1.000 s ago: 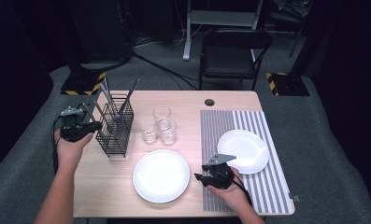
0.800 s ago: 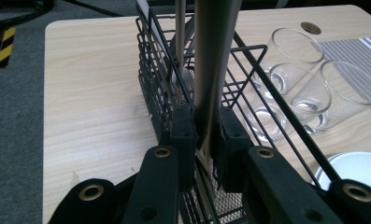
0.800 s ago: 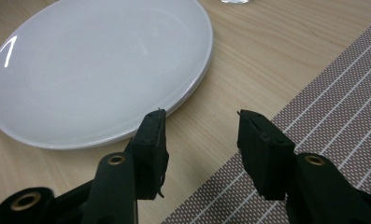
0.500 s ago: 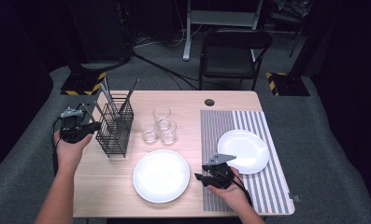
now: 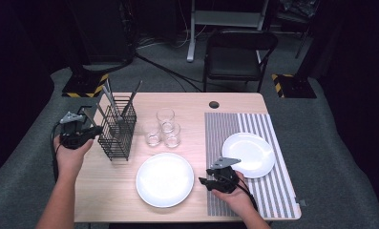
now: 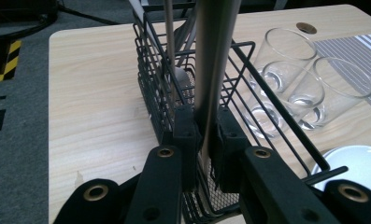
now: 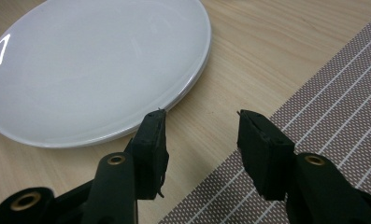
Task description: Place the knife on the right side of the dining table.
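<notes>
Two plates, three glasses, one rack on view: inventory below, big to small.
table: light wooden tabletop [image 5: 115, 191] with a round cable hole at the far edge.
mat: brown-and-white striped woven placemat [image 5: 225, 131] on the table's right part.
large plate: round white ceramic plate [image 5: 164, 179] on bare wood, near edge, just left of the mat.
small plate: smaller round white plate [image 5: 248, 154] on the mat, right of the large plate.
rack: black wire cutlery basket [image 5: 118, 131] at the table's left, upright, metal handles sticking up out of it.
glasses: three clear drinking glasses [image 5: 162, 129] clustered between rack and mat, touching one another.
utensil: long flat steel utensil handle [image 6: 214, 60], standing in the rack, its lower end inside the wire; which kind of utensil, cannot tell.
left gripper: black two-jaw left gripper [image 6: 205, 140] at the rack's left side, jaws have just been closing and now clamp the utensil handle between the pads.
right gripper: black two-jaw right gripper [image 7: 202, 135] low over the table between large plate and mat, jaws spread apart, nothing between them, left pad just beside the plate rim.
progress: judged early; both plates look placed, the utensil is grasped but not lifted out of the rack.
left to do: likely pull the utensil out and lay it by a plate; glasses not yet set out.
</notes>
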Tool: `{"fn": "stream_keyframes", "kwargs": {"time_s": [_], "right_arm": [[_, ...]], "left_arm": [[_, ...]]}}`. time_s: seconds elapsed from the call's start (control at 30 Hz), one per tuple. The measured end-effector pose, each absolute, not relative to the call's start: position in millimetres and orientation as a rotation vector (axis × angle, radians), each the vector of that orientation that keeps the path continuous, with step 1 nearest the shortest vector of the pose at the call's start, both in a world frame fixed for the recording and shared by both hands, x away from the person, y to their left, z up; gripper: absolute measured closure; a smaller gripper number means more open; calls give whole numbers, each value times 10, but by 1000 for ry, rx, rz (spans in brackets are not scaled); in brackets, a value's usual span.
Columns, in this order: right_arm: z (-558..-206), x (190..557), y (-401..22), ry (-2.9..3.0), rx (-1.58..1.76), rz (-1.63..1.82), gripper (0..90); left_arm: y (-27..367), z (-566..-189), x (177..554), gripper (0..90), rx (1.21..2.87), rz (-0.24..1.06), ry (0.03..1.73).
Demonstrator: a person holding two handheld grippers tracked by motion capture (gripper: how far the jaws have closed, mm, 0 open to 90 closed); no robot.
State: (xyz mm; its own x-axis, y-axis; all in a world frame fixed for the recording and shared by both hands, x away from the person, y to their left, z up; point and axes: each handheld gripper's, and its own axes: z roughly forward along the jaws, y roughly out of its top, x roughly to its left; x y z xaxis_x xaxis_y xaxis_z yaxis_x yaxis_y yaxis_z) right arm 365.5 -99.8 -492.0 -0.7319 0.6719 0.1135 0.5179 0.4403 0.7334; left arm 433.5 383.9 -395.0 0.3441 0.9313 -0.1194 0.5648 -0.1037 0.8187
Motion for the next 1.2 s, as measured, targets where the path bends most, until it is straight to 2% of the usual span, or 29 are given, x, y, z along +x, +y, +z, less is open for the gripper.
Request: {"fn": "stream_keyframes", "kwargs": {"time_s": [0.43, 1.2], "right_arm": [[-4923, 3658, -1006, 2495, 1046, 1164, 520], [-4916, 3661, -1018, 2492, 1050, 1168, 520]], "left_arm": [[3722, -3820, 4361, 820, 1837, 595, 1287], [3743, -3469, 4354, 820, 1859, 575, 1232]]}}
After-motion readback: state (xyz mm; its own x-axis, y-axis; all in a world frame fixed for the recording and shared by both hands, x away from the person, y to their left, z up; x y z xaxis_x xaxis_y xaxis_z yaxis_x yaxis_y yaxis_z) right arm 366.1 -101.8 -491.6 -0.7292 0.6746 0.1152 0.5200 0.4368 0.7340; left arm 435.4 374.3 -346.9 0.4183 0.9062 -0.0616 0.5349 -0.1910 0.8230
